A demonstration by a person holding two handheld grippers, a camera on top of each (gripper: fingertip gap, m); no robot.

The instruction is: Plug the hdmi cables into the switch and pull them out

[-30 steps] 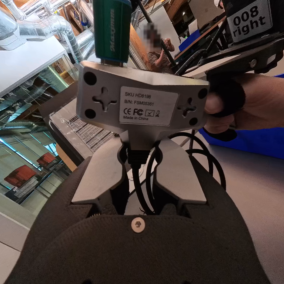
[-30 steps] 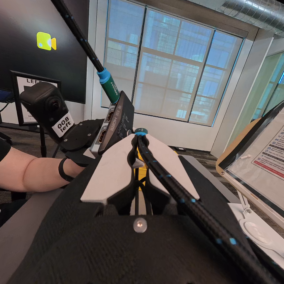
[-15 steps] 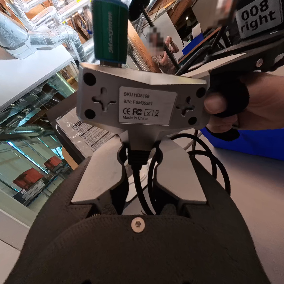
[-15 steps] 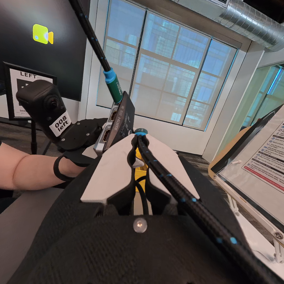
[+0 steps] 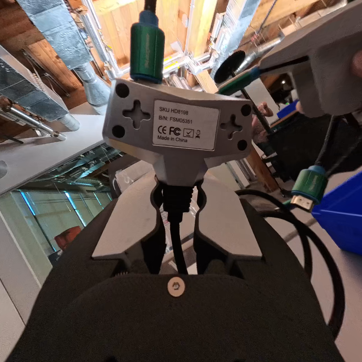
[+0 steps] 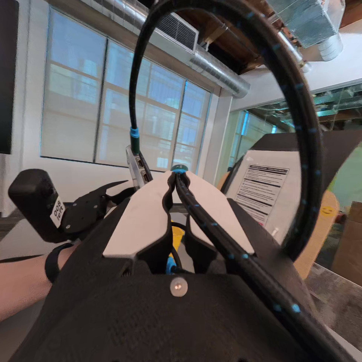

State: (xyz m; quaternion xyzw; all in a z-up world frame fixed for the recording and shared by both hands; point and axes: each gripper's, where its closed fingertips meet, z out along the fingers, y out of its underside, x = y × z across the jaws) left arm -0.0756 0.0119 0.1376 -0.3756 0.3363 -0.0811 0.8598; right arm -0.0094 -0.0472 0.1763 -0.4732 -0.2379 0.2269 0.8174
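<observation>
My left gripper (image 5: 179,188) is shut on the neck of the grey HDMI switch (image 5: 176,121) and holds it up with its labelled underside toward the camera. A green HDMI plug (image 5: 147,52) sits in the switch's top left port. My right gripper (image 6: 177,173) is shut on a black braided cable (image 6: 205,221) just behind its green plug (image 6: 178,167). In the left wrist view that plug (image 5: 236,83) points at the switch's top right corner, close but apart. In the right wrist view the switch (image 6: 137,168) is edge-on with two empty ports.
A third green plug (image 5: 307,190) with a bare metal tip hangs at the right above a blue bin (image 5: 344,219). A braided cable loop (image 6: 305,137) arches over my right gripper. A printed sign on a stand (image 6: 262,186) is on the right. A grey table (image 5: 293,260) lies below. One gripper's finger ends stand about 10 cm off the other's.
Both grippers have tilted upward toward the ceiling. The right gripper's plug has come nearer the switch's top right corner. The cable now arches in a loop, and a third plug has come into view.
</observation>
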